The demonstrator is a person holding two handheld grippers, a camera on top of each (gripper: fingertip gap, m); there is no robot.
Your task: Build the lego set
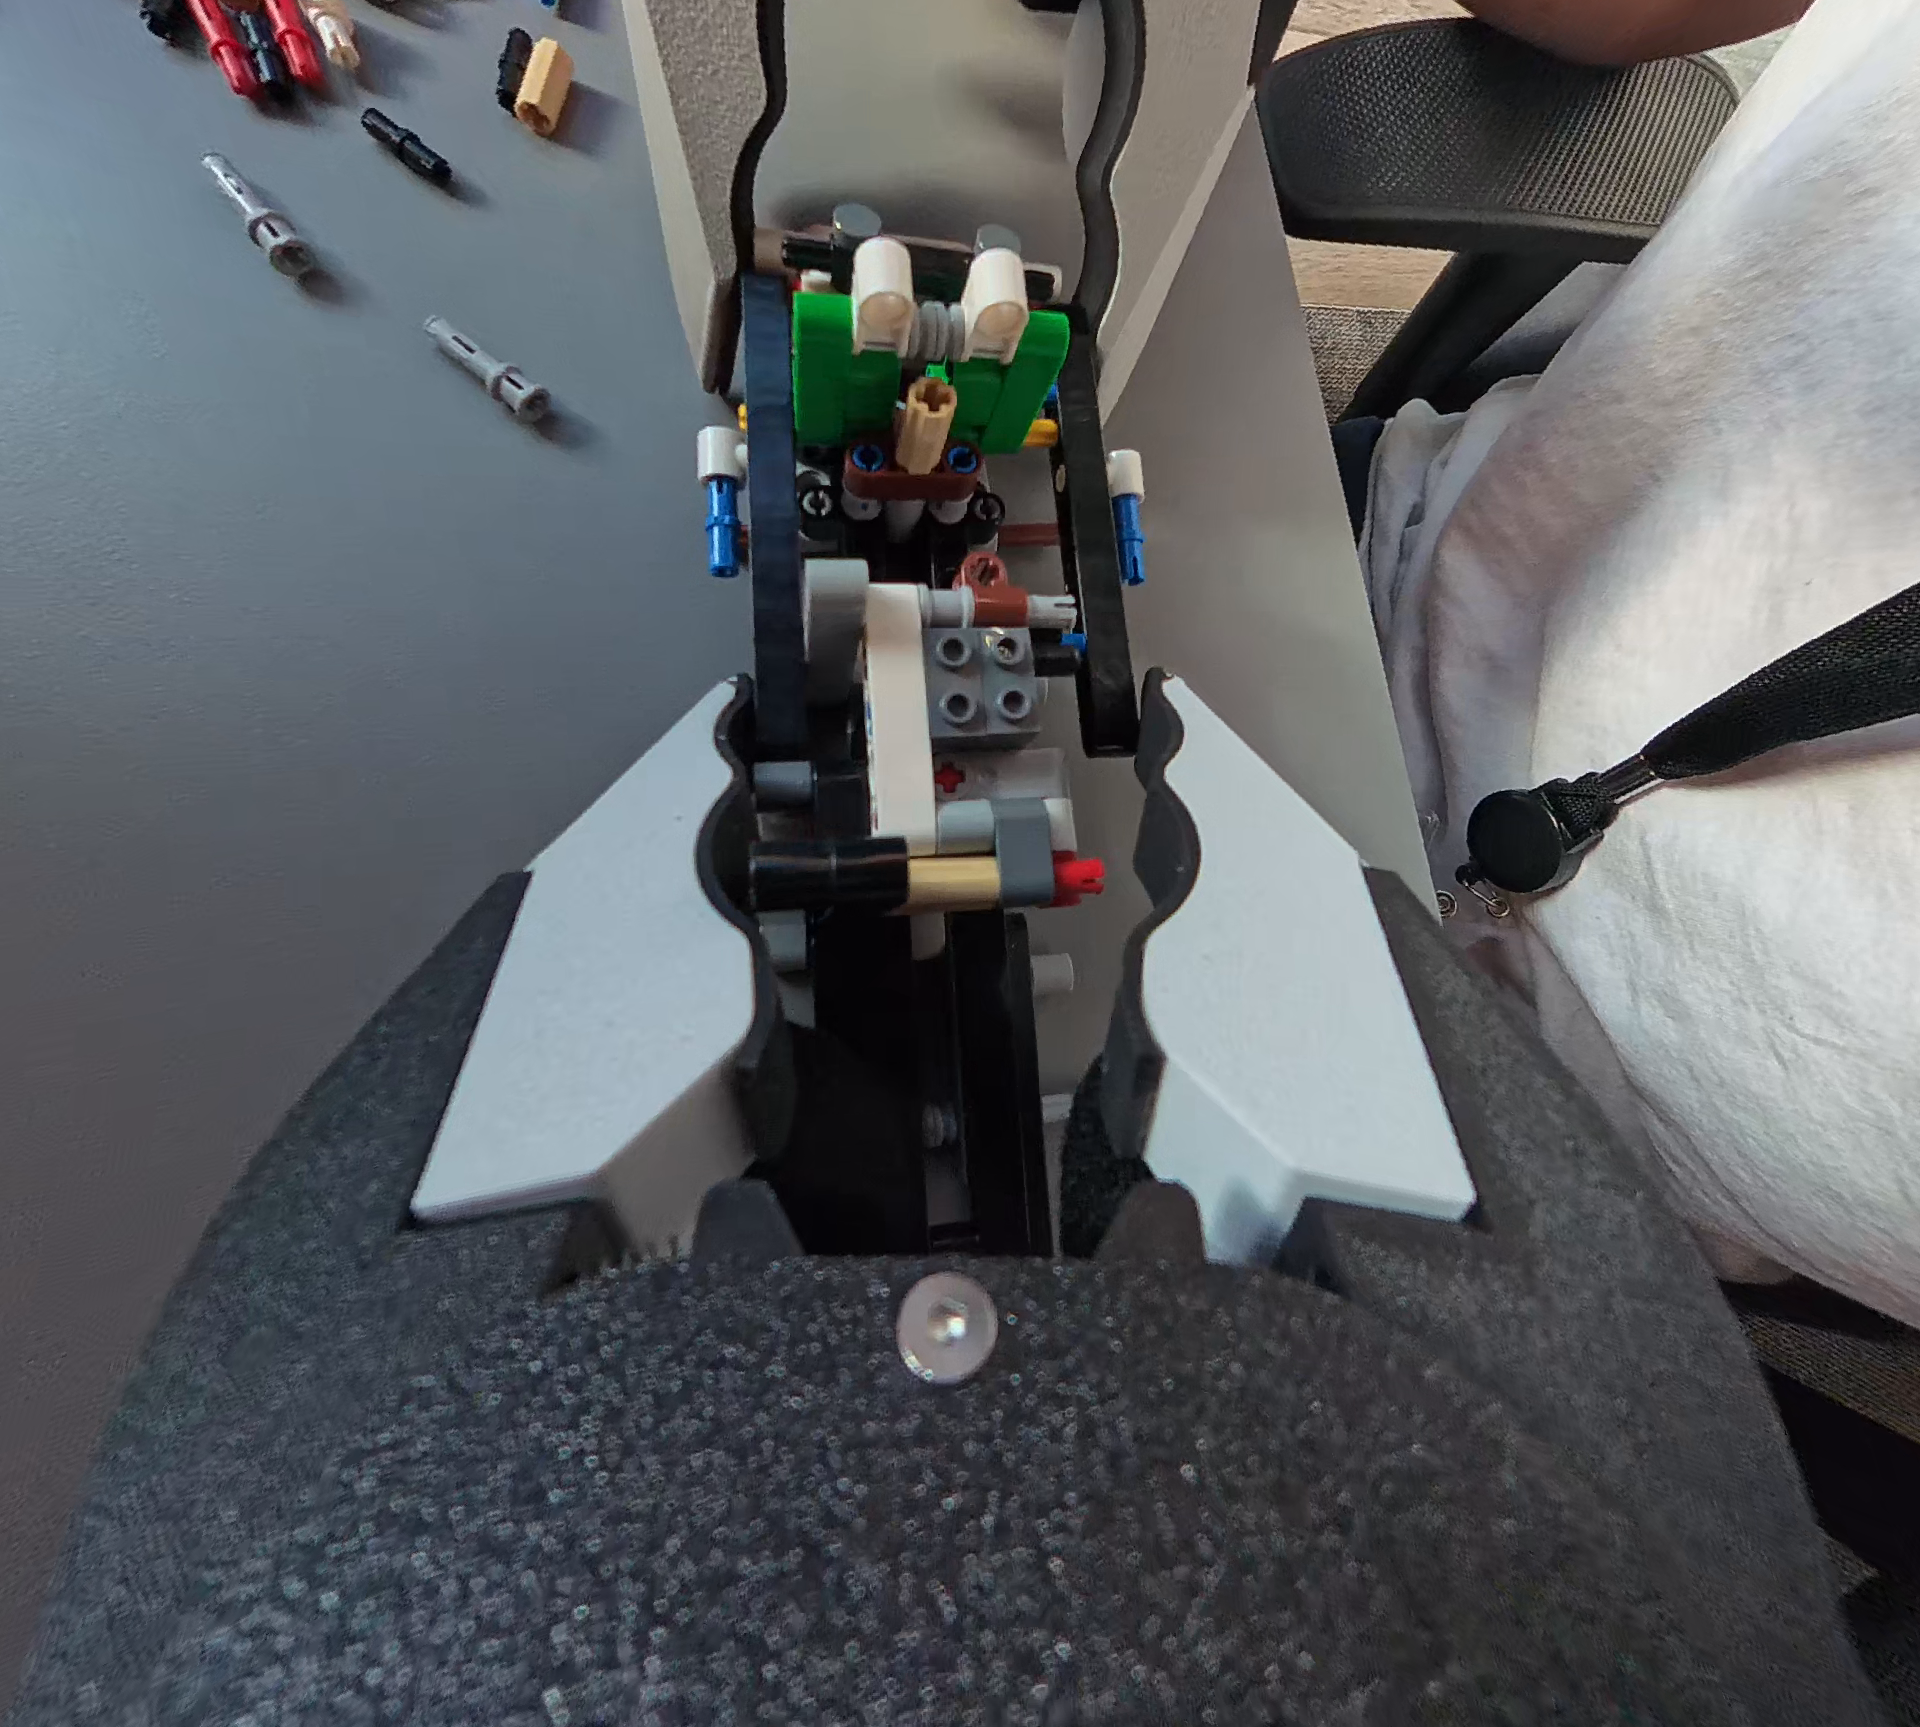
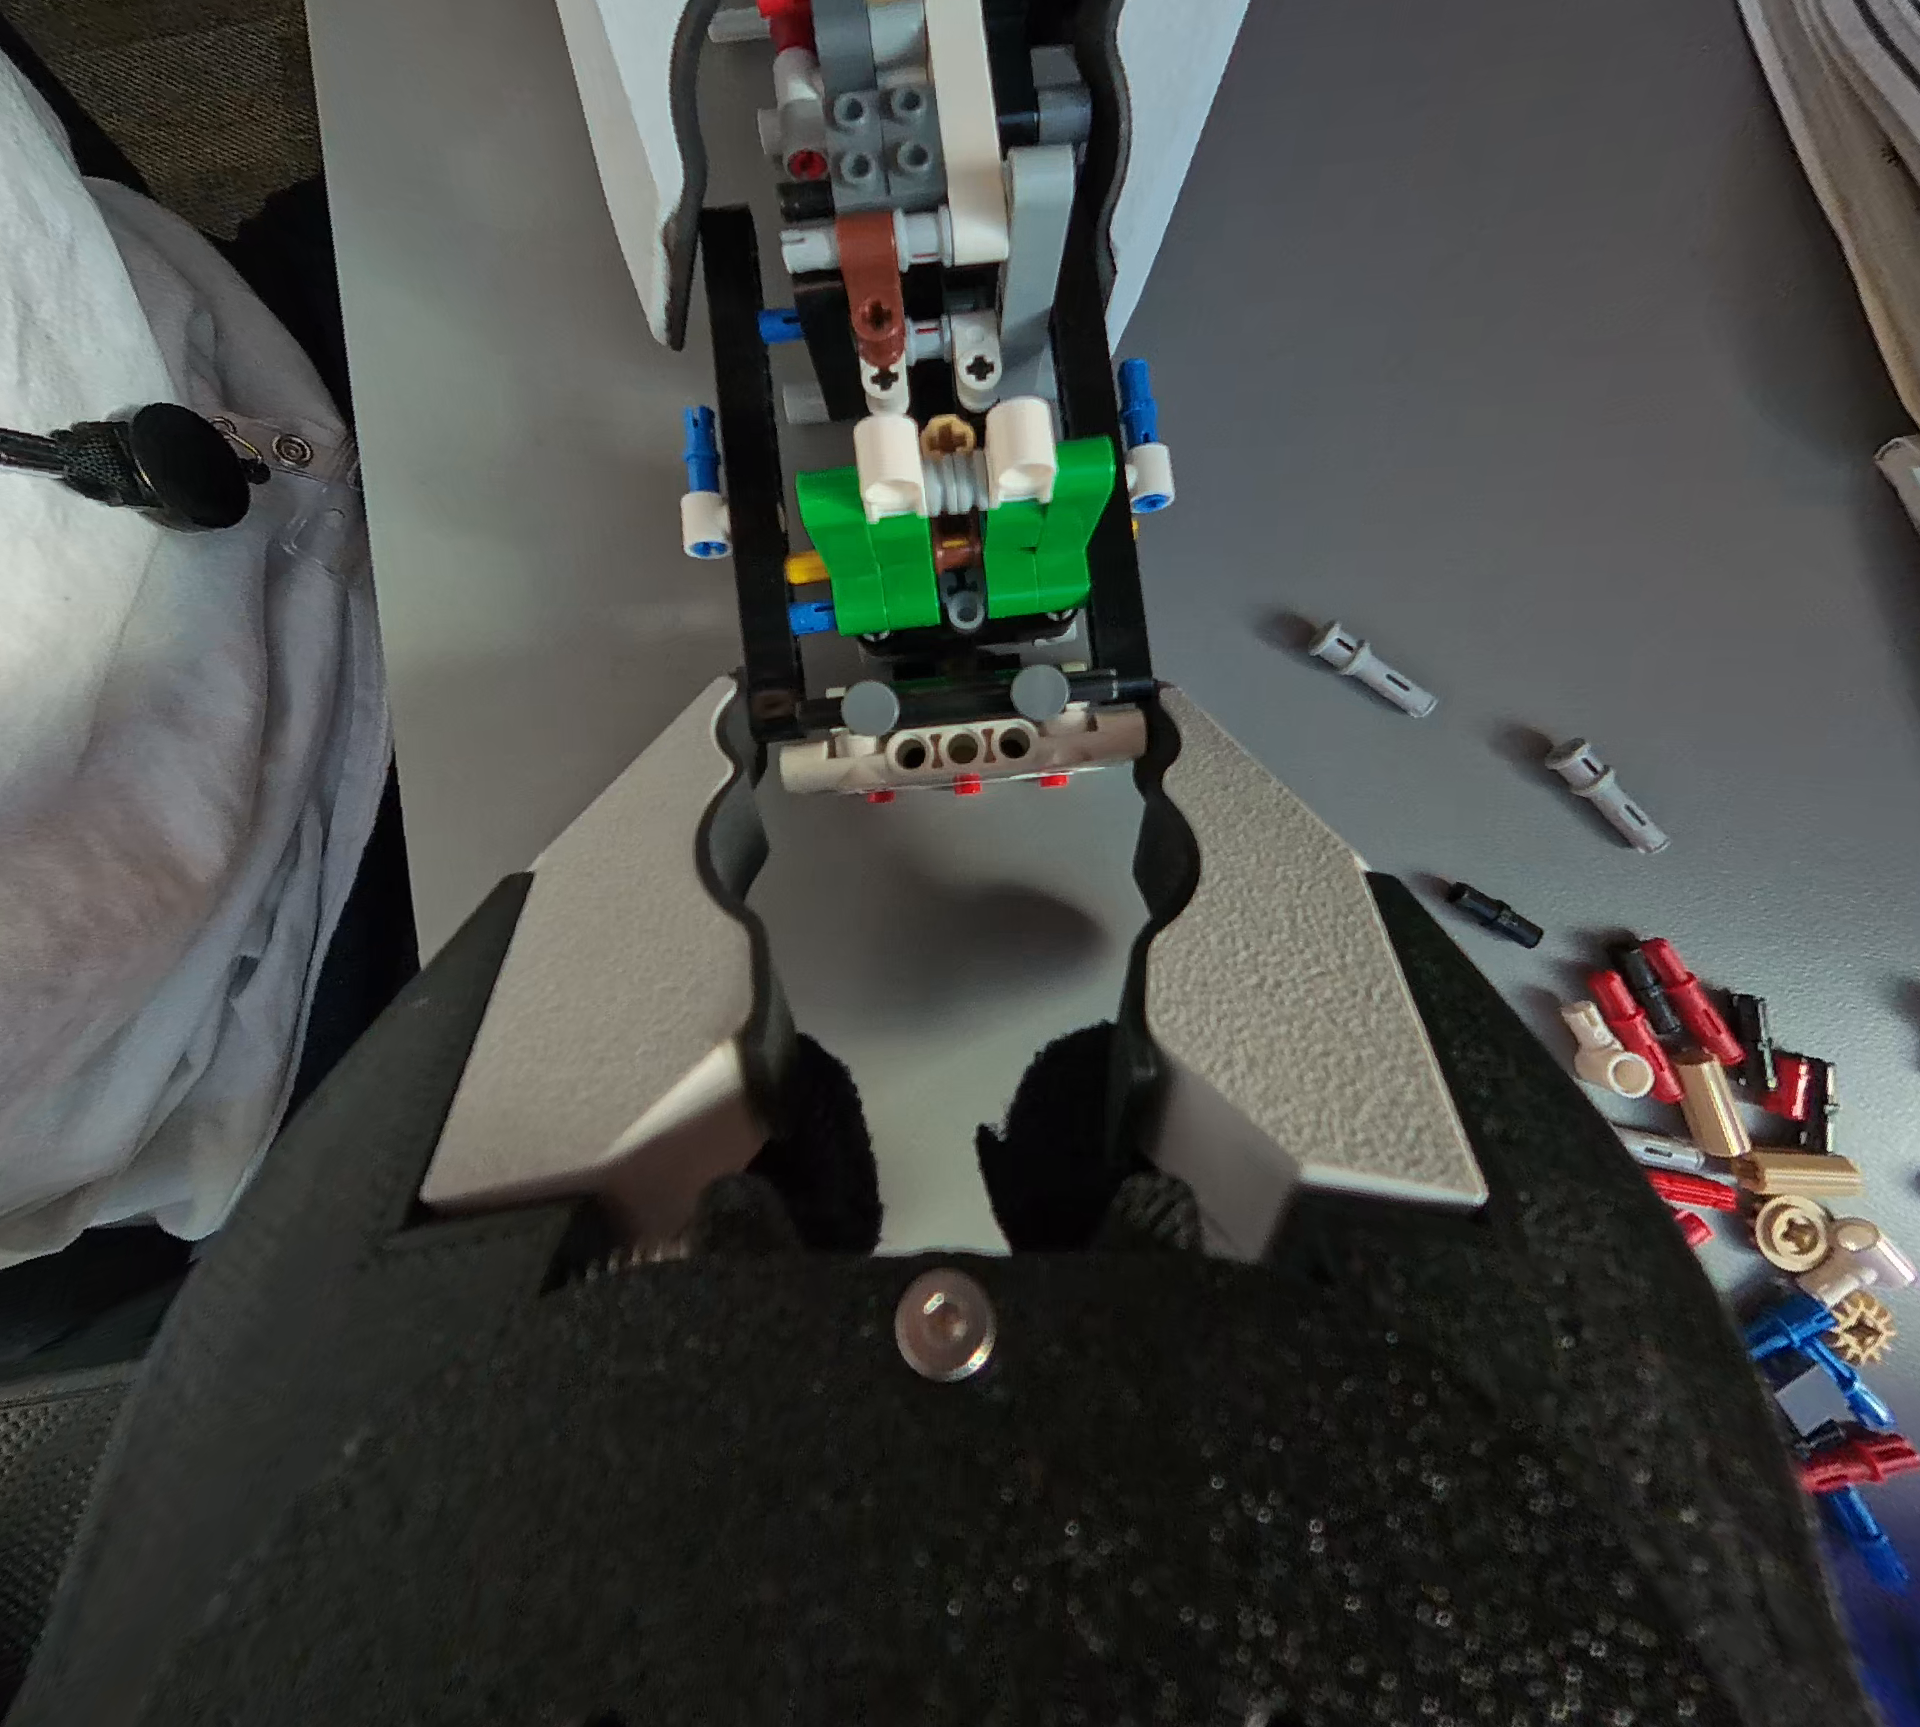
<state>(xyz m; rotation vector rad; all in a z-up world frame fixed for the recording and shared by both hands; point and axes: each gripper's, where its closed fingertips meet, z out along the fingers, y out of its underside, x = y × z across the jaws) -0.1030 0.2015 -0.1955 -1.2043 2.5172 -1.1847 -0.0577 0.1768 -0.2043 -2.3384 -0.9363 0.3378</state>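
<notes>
- Partly built lego model (image 1: 914, 597) of black beams with green, white and grey bricks: held above the grey worktop (image 1: 312, 638) between two grippers.
- Left gripper (image 1: 940, 846): fingers clamped on the model's near end.
- Right gripper (image 2: 945, 742): fingers clamped on the opposite end (white beam).
- Loose red, black, blue and tan connector pins (image 2: 1725, 1116): scattered beside the model.

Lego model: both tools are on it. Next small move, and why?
Probably release the right tool and fetch a loose grey pin from the table. The left tool already clamps the lego model around its rear half, while the right only pinches the front end beam, so one grip seems enough. No new piece is in either tool.
</notes>
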